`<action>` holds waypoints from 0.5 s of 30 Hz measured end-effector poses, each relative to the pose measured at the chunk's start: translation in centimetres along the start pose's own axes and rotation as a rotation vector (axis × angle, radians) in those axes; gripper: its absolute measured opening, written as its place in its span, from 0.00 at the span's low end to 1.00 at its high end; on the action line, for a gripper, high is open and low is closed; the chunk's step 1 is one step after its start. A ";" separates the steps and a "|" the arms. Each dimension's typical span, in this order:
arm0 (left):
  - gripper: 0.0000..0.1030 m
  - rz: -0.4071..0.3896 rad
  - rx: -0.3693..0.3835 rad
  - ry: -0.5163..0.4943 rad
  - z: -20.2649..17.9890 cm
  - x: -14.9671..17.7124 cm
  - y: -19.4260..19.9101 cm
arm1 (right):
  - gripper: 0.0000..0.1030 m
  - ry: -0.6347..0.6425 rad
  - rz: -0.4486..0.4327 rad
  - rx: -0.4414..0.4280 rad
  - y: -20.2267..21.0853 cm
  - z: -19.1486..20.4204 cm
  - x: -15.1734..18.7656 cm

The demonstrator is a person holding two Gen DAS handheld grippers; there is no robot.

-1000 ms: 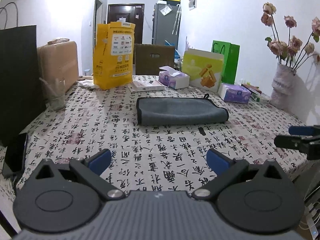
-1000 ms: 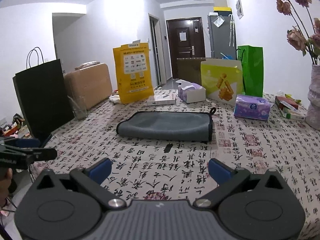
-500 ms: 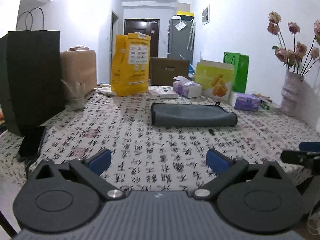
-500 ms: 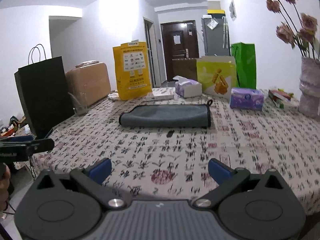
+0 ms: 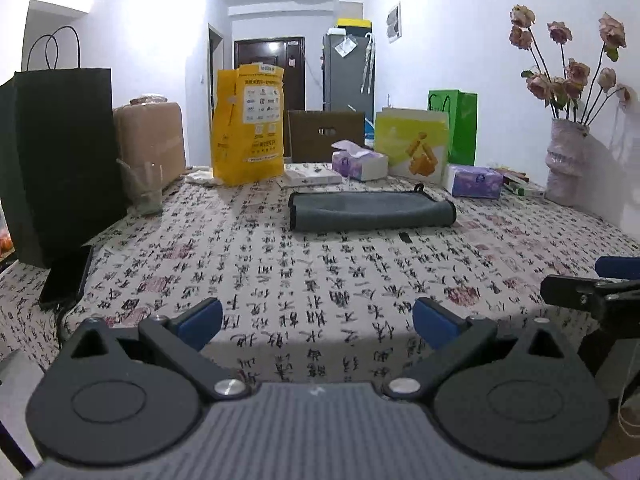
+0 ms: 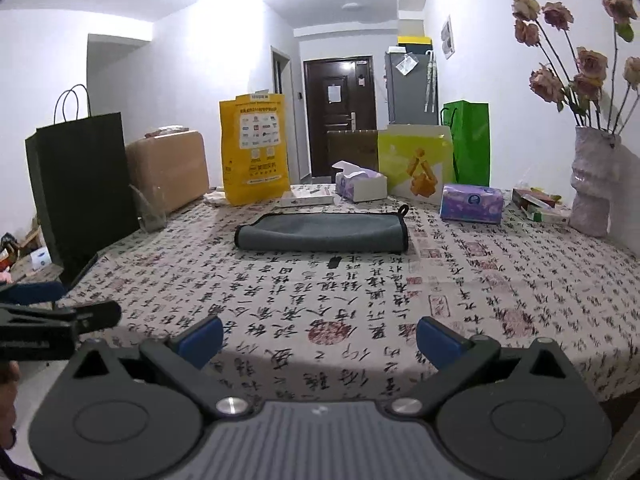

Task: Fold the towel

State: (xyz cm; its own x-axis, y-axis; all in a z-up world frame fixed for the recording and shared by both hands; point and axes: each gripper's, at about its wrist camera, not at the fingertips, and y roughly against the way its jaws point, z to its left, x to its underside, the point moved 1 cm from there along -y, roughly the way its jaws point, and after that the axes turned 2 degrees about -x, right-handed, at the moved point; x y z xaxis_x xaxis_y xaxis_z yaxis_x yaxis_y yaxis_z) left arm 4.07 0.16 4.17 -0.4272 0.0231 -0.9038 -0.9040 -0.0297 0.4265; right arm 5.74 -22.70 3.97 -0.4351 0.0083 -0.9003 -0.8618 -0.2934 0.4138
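Note:
A grey towel (image 5: 370,211) lies folded into a long strip on the calligraphy-print tablecloth (image 5: 320,272), past the table's middle; it also shows in the right wrist view (image 6: 322,232). A small loop sticks up at its far right corner. My left gripper (image 5: 318,322) is open and empty at the table's near edge, far short of the towel. My right gripper (image 6: 318,340) is open and empty at the near edge too. Each gripper shows at the side of the other's view: the right one (image 5: 592,292) and the left one (image 6: 60,320).
A black paper bag (image 5: 56,160), a phone (image 5: 66,276) and a glass (image 5: 144,190) stand at the left. A yellow bag (image 5: 248,124), tissue boxes (image 5: 360,164), a green bag (image 5: 460,128) and a flower vase (image 5: 566,160) line the back and right.
Both grippers have pulled back and lowered toward the table's near edge. The towel lies as before and looks farther away. Both grippers stay open.

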 end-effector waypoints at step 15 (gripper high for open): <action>1.00 0.029 -0.019 0.021 0.8 0.7 0.3 | 1.00 -0.004 0.012 -0.007 1.1 1.4 0.7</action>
State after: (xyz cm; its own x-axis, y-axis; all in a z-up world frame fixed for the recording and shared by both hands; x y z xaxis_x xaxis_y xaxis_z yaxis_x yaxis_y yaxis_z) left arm 3.47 0.94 3.65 -0.4525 0.0005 -0.8918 -0.8907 -0.0490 0.4519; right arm 4.16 -21.70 3.97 -0.4462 0.0087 -0.8949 -0.8548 -0.3002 0.4233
